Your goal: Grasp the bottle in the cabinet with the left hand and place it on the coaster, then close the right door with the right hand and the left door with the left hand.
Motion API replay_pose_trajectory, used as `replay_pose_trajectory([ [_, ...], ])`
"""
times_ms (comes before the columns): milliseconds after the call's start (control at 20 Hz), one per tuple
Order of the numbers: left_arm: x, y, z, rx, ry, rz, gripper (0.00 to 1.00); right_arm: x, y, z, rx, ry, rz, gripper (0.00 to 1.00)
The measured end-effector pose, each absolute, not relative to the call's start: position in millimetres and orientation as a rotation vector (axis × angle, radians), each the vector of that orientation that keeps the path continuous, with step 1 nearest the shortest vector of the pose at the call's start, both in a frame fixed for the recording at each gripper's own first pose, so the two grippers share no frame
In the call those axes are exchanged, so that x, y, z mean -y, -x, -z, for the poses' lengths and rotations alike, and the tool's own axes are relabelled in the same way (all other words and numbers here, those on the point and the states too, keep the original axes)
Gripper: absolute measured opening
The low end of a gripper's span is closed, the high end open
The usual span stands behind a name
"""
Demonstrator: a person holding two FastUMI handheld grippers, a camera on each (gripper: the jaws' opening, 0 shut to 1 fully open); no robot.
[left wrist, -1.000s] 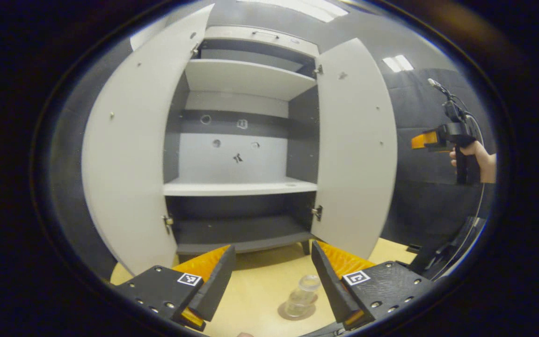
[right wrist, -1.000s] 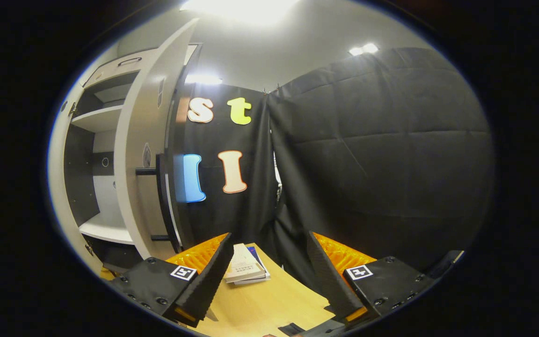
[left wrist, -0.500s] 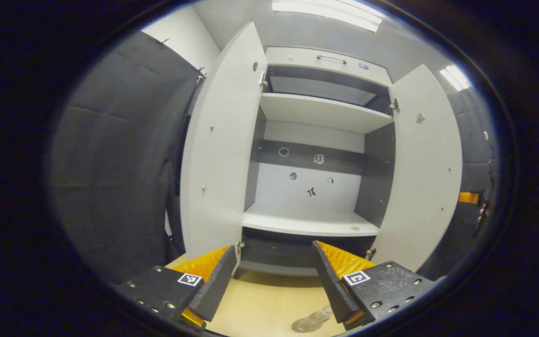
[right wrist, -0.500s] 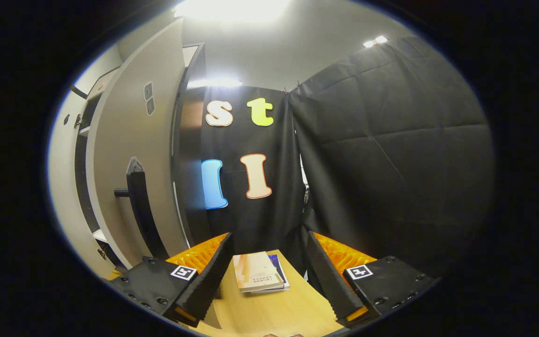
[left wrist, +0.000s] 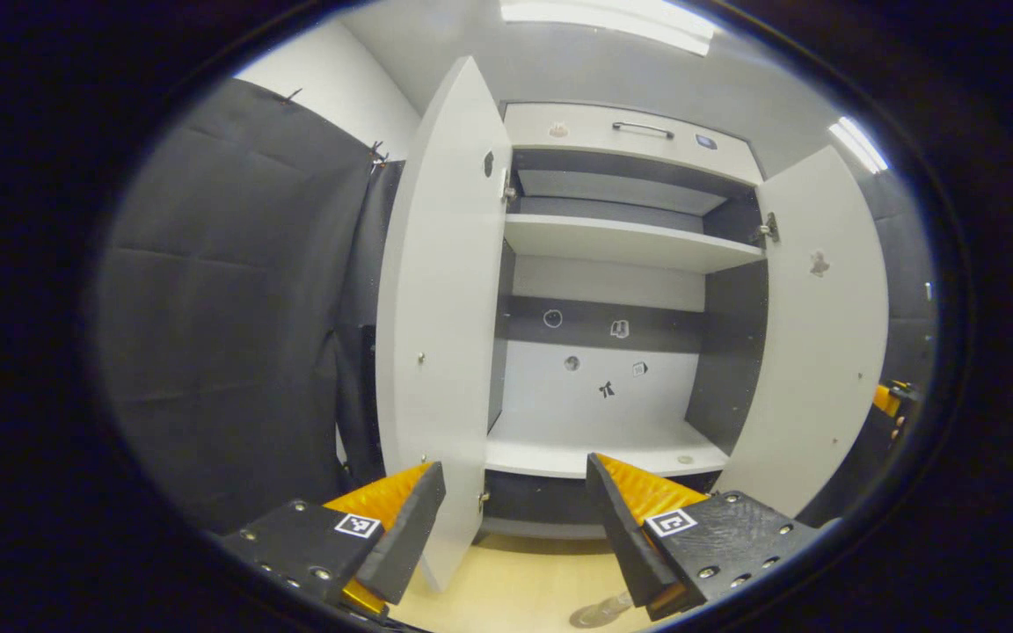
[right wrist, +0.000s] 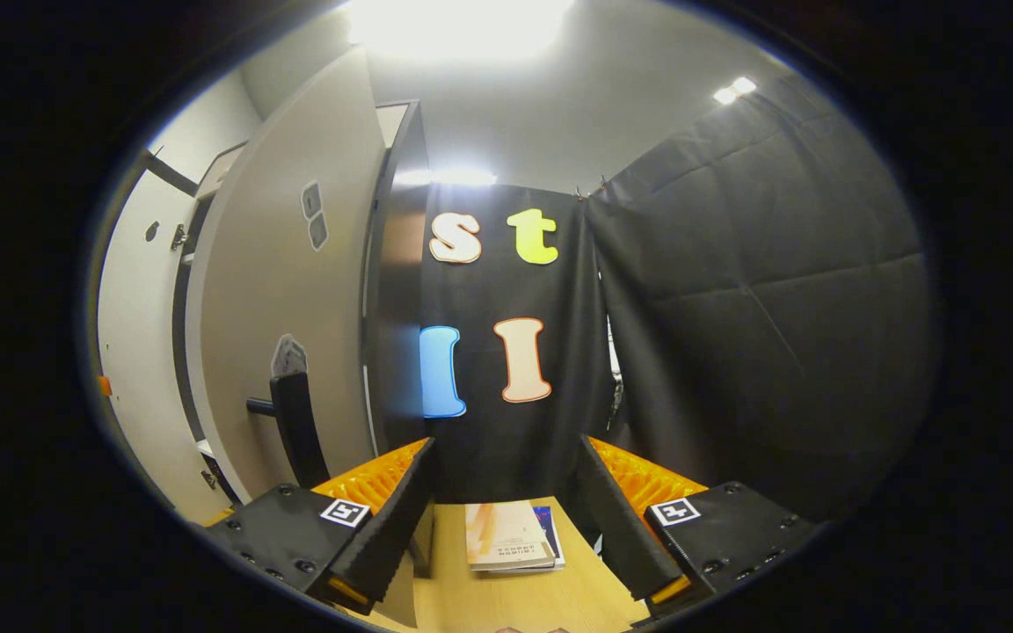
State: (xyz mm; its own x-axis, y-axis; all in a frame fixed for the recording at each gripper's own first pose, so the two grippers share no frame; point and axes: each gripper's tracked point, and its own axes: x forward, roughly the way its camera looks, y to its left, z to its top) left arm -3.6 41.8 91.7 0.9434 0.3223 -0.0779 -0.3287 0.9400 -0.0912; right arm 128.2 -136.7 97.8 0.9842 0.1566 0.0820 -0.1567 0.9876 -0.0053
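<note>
Cabinet (left wrist: 621, 290) stands with both doors swung out; its shelves are bare. Left door (left wrist: 440, 316) is edge-on toward the left gripper view's camera, right door (left wrist: 819, 352) angled outward. In the right gripper view the right door's outer face (right wrist: 295, 290) shows a dark handle (right wrist: 295, 431) just left of the right gripper's left finger.

Table (left wrist: 515, 589) runs below the cabinet. 2 books (right wrist: 511, 536) lie stacked on the table between the right gripper's fingers, farther off.

Left gripper (left wrist: 515, 527): jaws wide apart, holding nothing. Right gripper (right wrist: 506, 527): jaws wide apart, holding nothing.

Bottle (left wrist: 612, 605) sits on the coaster (left wrist: 586, 618), low by the left gripper's right finger, partly hidden.
</note>
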Motion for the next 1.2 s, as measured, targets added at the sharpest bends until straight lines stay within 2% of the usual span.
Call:
replay_pose_trajectory([
  [100,-46.5,-1.5,-97.5,-0.051,0.102,-0.34,0.93,133.8,-133.1,-99.5,0.062,-0.018,-0.18,1.0],
  [150,-48.5,-1.8,-97.4,-0.046,0.093,-0.345,0.98,130.8,-135.1,-98.6,0.043,-0.022,-0.198,1.0],
  [200,-50.0,-2.8,-95.2,-0.048,0.092,-0.348,0.98,127.7,-136.3,-98.1,0.022,-0.027,-0.218,1.0],
  [250,-48.2,-4.1,-92.5,-0.049,0.097,-0.341,0.93,123.7,-138.6,-96.5,-0.003,-0.035,-0.241,1.0],
  [350,-39.7,-7.0,-87.0,-0.054,0.121,-0.31,0.93,117.8,-139.8,-93.7,-0.047,-0.054,-0.277,1.0],
  [700,-28.7,-11.4,-74.4,-0.058,0.173,-0.275,0.93,85.4,-136.1,-101.2,-0.027,0.014,-0.367,1.0],
  [850,-29.9,-7.7,-66.6,-0.071,0.184,-0.279,0.93,82.9,-136.1,-101.6,-0.022,0.041,-0.365,0.97],
  [900,-33.9,-2.7,-62.8,-0.076,0.182,-0.287,0.93,81.7,-135.1,-101.9,-0.018,0.044,-0.357,0.91],
  [950,-36.4,1.1,-61.1,-0.075,0.184,-0.292,0.93,80.3,-133.6,-102.9,-0.014,0.049,-0.353,0.9],
  [1000,-37.7,2.9,-60.6,-0.073,0.191,-0.291,0.93,77.5,-132.1,-101.4,-0.014,0.044,-0.351,0.9],
  [1050,-39.4,4.9,-59.8,-0.072,0.197,-0.293,0.93,74.3,-130.9,-100.8,-0.016,0.042,-0.354,0.96],
  [1100,-41.9,7.5,-59.5,-0.071,0.2,-0.298,0.99,67.7,-128.0,-100.4,-0.016,0.04,-0.364,0.96],
  [1150,-45.5,9.5,-58.7,-0.071,0.198,-0.306,0.93,60.8,-125.3,-100.3,-0.018,0.043,-0.375,0.96],
  [1200,-49.3,12.0,-58.7,-0.072,0.196,-0.315,0.93,54.5,-123.5,-99.9,-0.018,0.046,-0.386,0.96],
])
